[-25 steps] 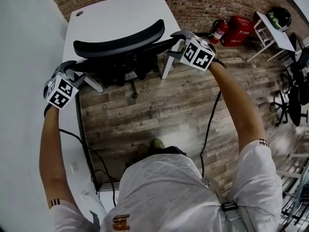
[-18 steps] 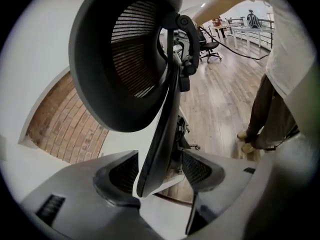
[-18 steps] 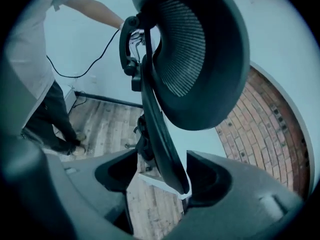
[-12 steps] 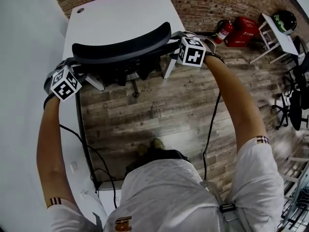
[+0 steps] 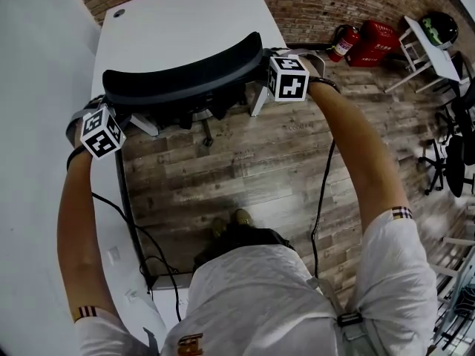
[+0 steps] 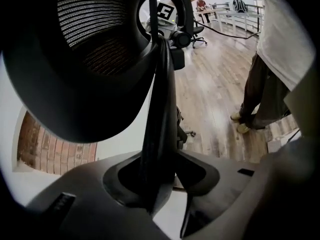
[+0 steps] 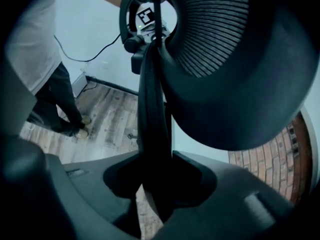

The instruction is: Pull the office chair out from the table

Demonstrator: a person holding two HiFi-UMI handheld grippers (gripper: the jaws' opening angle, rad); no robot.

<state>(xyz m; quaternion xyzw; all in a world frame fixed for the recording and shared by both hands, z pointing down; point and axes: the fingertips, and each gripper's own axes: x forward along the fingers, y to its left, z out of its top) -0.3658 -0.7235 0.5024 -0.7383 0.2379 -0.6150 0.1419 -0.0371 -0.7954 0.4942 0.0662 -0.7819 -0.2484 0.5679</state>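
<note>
Wood planks (image 5: pixel 245 169) fill the middle of the head view, with a brick wall (image 5: pixel 312 6) along the top and the white table (image 5: pixel 178 28) in the upper left. The office chair (image 5: pixel 200 106) is tucked in at the table's near edge, upper centre of the frame. Its curved backrest (image 5: pixel 185 76) faces us, and the seat and base are mostly hidden beneath the tabletop.

We judge this to be the grasping step, with no pull begun. The left gripper (image 6: pixel 161 159) is at the backrest's left end and the right gripper (image 7: pixel 156 156) at its right end. Each gripper's own view shows its jaws closing on the dark edge of the backrest, which already sits snug between them and touches both sides.

Both our arms reach forward, nearly straight. One runs up the left side of the head view and the other up the right, with the grippers tipped downward and their marker cubes facing up.

Next, we think, the clamp should firm up. Then both hands should draw back together toward the bottom of the frame. An even pull matters, since an uneven one could swivel the chair instead of rolling it clear.
</note>
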